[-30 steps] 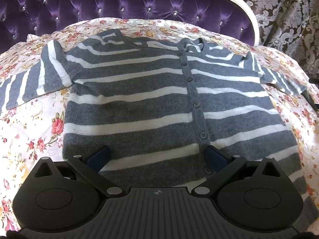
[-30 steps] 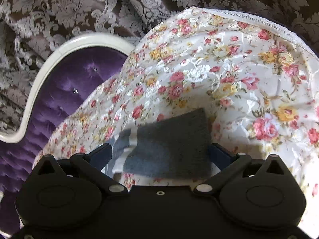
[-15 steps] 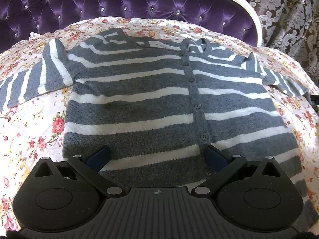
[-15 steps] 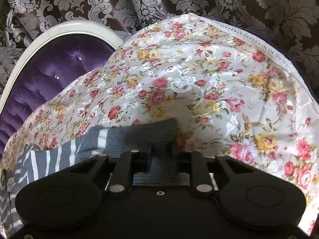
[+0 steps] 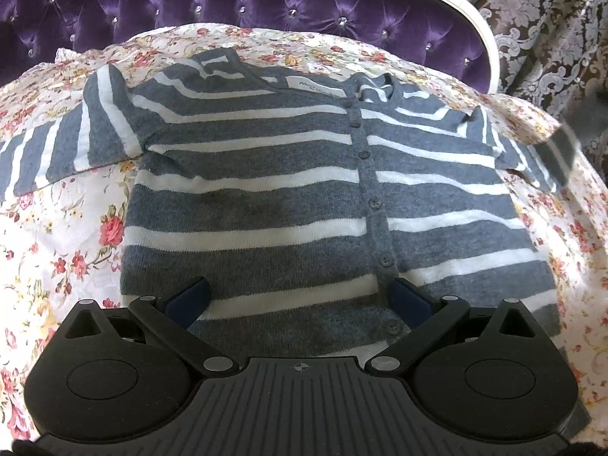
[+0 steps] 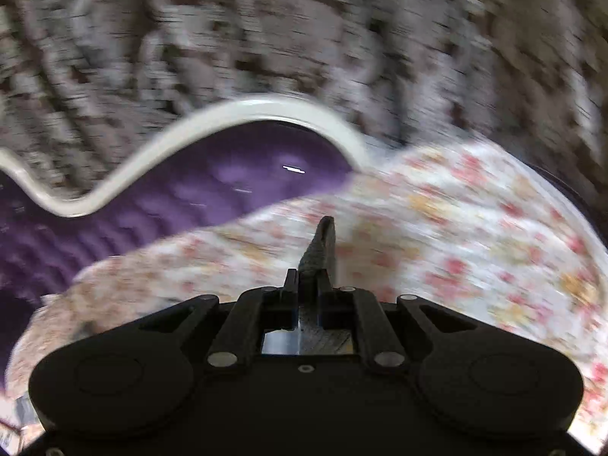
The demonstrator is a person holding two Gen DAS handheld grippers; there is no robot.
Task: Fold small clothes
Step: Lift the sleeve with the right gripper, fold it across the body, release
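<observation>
A grey cardigan with white stripes [image 5: 266, 197] lies buttoned and flat on a floral bedspread [image 5: 57, 235], collar away from me. My left gripper [image 5: 300, 296] hovers open over its hem, nothing between the fingers. The left sleeve lies spread out at the left. The right sleeve end [image 5: 558, 152] is raised off the cover at the right, blurred. In the right wrist view my right gripper [image 6: 307, 279] is shut on the grey sleeve cuff [image 6: 321, 243], which sticks up edge-on between the pads. That view is smeared by motion.
A purple tufted headboard [image 5: 266, 7] with a white frame [image 5: 475, 19] stands behind the bed. A brown and silver patterned curtain [image 5: 551, 30] hangs behind it at the right. The bedspread's right edge [image 6: 562, 197] drops off close to the raised sleeve.
My right gripper closed on the sleeve cuff, then rose and rolled with it. In the left wrist view the right sleeve end has lifted. The left gripper stayed put.
</observation>
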